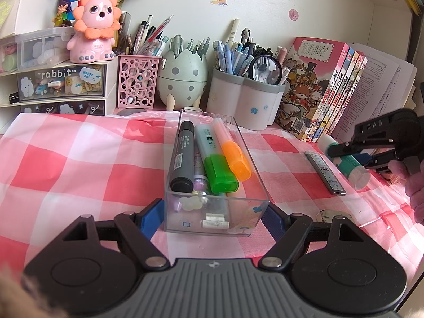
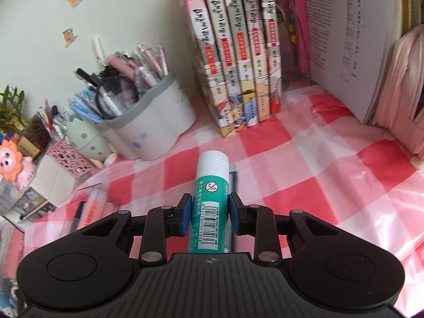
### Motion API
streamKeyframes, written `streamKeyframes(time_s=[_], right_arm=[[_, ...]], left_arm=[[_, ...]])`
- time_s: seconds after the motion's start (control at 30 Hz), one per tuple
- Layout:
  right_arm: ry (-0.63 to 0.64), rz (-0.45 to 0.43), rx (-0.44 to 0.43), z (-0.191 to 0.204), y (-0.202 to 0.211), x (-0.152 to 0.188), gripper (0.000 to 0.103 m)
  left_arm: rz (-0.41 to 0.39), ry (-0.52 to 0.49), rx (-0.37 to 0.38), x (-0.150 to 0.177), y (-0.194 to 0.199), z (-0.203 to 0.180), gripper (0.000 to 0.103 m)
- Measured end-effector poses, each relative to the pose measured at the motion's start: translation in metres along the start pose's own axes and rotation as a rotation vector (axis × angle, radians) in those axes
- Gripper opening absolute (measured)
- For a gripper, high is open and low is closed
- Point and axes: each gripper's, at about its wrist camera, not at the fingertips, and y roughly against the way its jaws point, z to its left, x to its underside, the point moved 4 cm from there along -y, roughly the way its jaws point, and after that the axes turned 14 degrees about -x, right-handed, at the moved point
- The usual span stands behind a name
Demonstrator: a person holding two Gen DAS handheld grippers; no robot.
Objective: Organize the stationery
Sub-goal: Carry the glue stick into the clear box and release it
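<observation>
Now both my grippers grip stationery on the checked cloth (image 1: 79, 159).
My left gripper (image 1: 212, 216) clamps the clear box (image 1: 239, 213) of markers; my right gripper (image 2: 210, 213) is closed on the glue stick (image 2: 210, 185), just beside the lead case (image 1: 325, 172).

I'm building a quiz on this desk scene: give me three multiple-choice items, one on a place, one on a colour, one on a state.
1. The flat lead case lies:
A in the box
B on the cloth
C in a cup

2. The cap of the marker leftmost in the clear box:
A black
B orange
C green

3. The right gripper:
A empty
B shut on the glue stick
C grips a book

Answers: B, it rests on the checked cloth; A, its cap is black; B, both pads press the tube.
</observation>
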Motion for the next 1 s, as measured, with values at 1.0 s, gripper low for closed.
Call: streamKeyframes(time_s=[1.0], right_arm=[[-0.110,0.157,-0.280,0.121,-0.064,0.019,0.030]], left_arm=[[0.000,0.000,0.000,0.000,0.000,0.000,0.052]])
